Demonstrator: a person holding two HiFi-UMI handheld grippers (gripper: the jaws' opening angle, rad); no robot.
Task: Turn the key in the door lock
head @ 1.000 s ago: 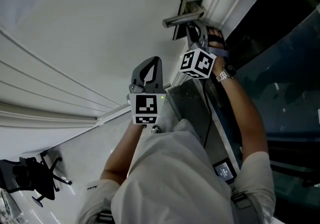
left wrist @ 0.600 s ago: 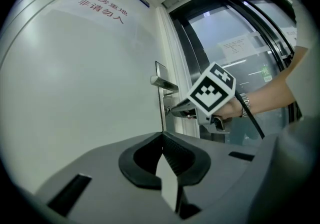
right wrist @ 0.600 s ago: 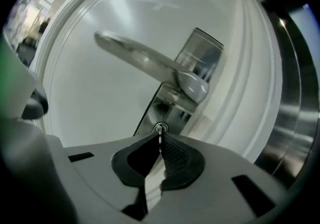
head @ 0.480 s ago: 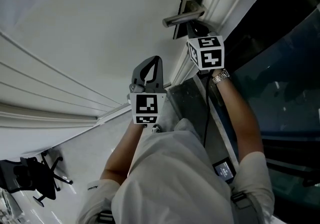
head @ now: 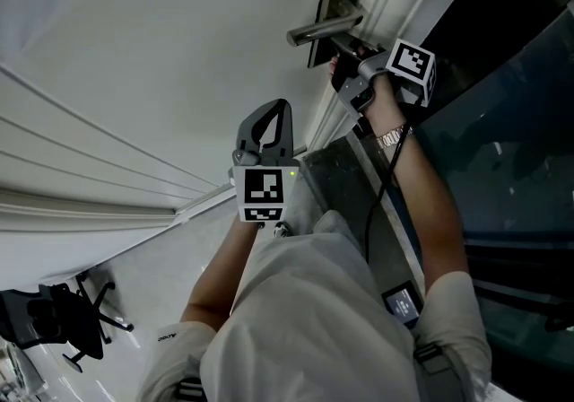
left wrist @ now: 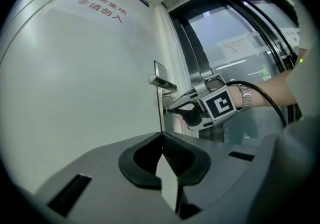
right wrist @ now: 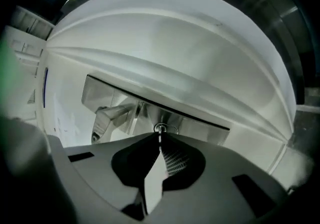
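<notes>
A white door [head: 161, 59] carries a metal lever handle [head: 323, 30] over a lock plate [right wrist: 200, 123]. My right gripper [head: 339, 68] points at the lock just under the handle. In the right gripper view its jaws stand together on the thin key [right wrist: 160, 134], which sits in the round lock cylinder [right wrist: 160, 128]. From the left gripper view, the right gripper [left wrist: 170, 111] touches the door edge below the handle [left wrist: 162, 83]. My left gripper [head: 265, 122] hangs back from the door, shut and holding nothing.
Dark glass panels and a metal door frame [head: 502, 77] fill the right side. Red characters [left wrist: 102, 8] are printed on the door. A black cable [head: 381, 176] runs from the right gripper along the arm. An office chair [head: 63, 324] stands at the lower left.
My right gripper has rolled about its own axis at the lock; its marker cube swung from the left of the wrist to the right. The left gripper has not moved.
</notes>
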